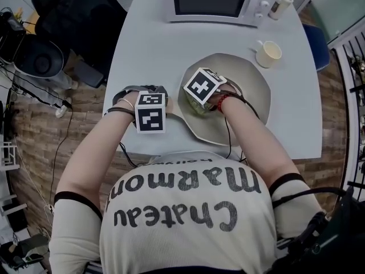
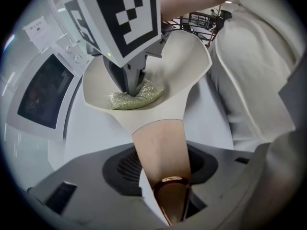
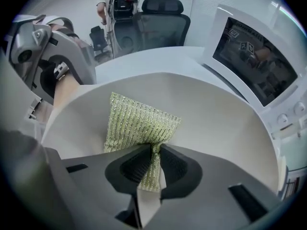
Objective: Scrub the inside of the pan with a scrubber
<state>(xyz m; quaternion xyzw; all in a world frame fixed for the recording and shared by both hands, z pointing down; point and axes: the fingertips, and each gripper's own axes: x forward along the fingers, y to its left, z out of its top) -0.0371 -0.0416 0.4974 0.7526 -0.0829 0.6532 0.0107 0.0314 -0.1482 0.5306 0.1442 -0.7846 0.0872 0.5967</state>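
Note:
A cream pan (image 1: pixel 251 90) sits on the pale table (image 1: pixel 142 50) in front of me. Its tan handle (image 2: pixel 160 152) with a copper-coloured end runs between the jaws of my left gripper (image 2: pixel 163 172), which is shut on it and points straight down (image 1: pixel 149 104). Inside the pan lies a glittery green scrubber (image 3: pixel 139 123). My right gripper (image 3: pixel 153 169) is shut on one edge of the scrubber, which rests on the pan's inner wall. The left gripper view shows that right gripper (image 2: pixel 129 87) standing over the scrubber (image 2: pixel 136 96) in the pan.
A white microwave (image 1: pixel 211 1) stands at the table's far edge, with a cup (image 1: pixel 269 53) and a small container (image 1: pixel 281 3) to its right. Beyond the table are an office chair (image 3: pixel 160 20) and a person with a backpack (image 3: pixel 117 4). Cables hang off the left edge.

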